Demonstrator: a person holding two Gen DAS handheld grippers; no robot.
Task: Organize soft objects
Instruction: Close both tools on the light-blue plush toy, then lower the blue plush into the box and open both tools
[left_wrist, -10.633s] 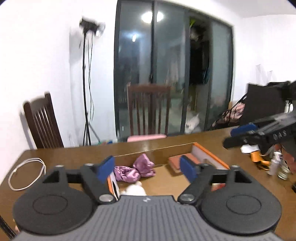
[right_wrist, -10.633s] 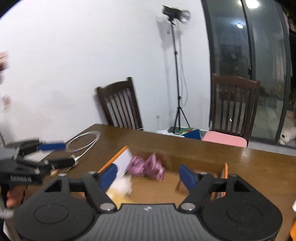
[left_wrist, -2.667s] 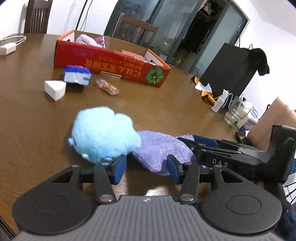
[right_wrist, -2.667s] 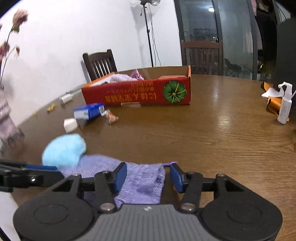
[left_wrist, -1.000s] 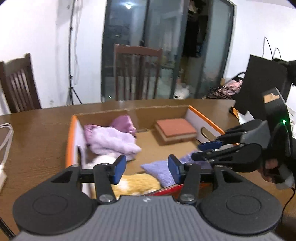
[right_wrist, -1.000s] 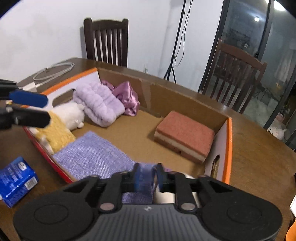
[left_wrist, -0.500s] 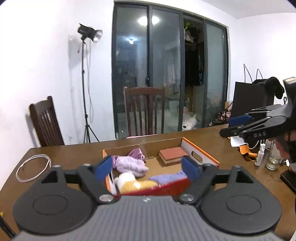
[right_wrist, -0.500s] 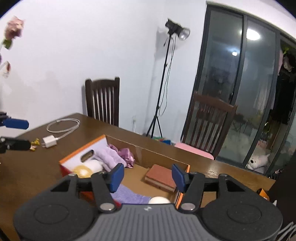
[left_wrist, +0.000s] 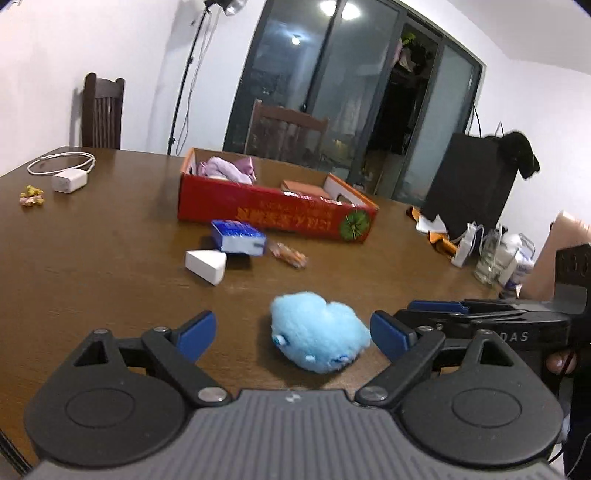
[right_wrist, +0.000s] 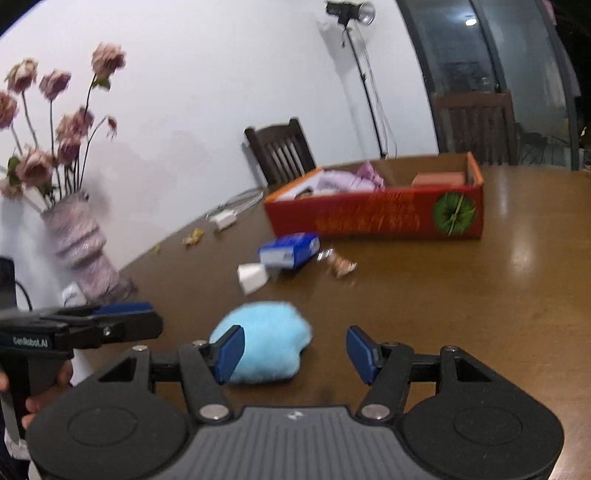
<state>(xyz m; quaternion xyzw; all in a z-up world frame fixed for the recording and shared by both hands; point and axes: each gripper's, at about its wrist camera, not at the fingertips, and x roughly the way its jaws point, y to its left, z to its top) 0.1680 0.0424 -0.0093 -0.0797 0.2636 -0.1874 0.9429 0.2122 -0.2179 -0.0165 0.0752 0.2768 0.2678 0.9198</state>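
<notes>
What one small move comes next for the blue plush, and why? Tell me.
Probably ease the left gripper forward and close on the blue plush: it lies loose on the table between the open jaws, outside the red box.

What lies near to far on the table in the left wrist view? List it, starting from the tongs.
Blue plush toy → white wedge → blue packet → red box.

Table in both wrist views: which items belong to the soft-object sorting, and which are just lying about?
Job:
blue plush
red box
purple cloths inside it

Lying about:
blue carton
white wedge
snack wrapper
charger
vase
</notes>
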